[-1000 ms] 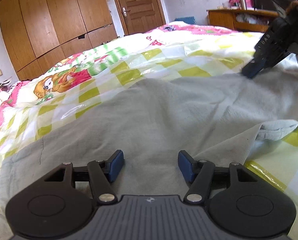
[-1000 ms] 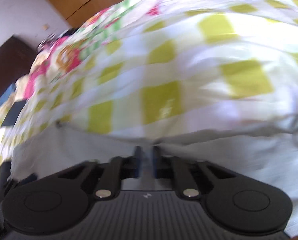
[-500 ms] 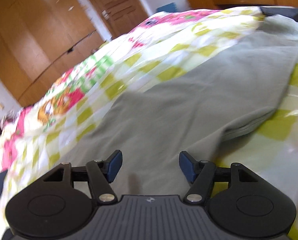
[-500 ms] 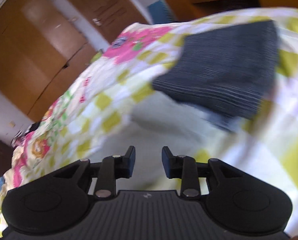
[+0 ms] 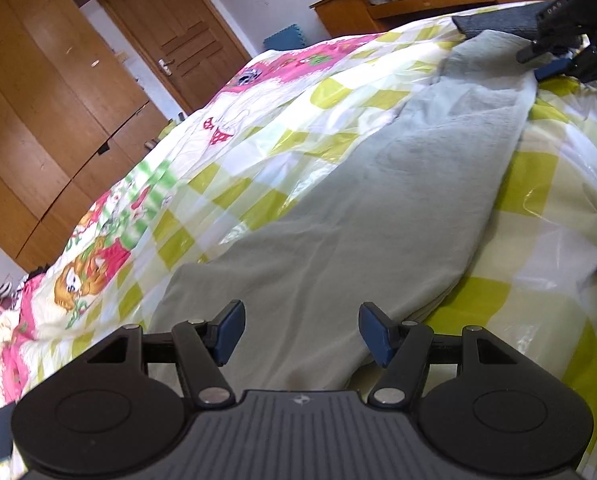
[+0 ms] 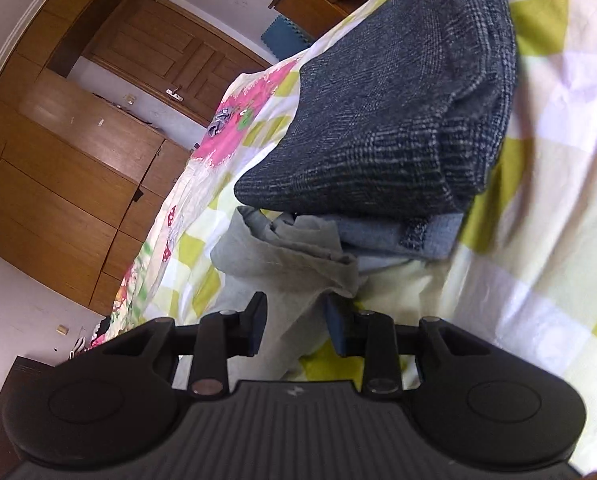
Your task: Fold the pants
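Bed point(image 5: 298, 128): checked cover, carries everything.
Pants point(image 5: 378, 220): grey, lying lengthwise on the bed as one long narrow strip, seemingly leg over leg; cross folds left.
Stack point(image 6: 398, 100): dark folded clothes touching the pants' far end.
Left gripper point(image 5: 300, 334): open, over the pants' near end.
Right gripper point(image 6: 294, 330): open, at the pants' bunched far end.

Grey pants point(image 5: 378, 216) on bed, left gripper point(image 5: 300, 330) spread
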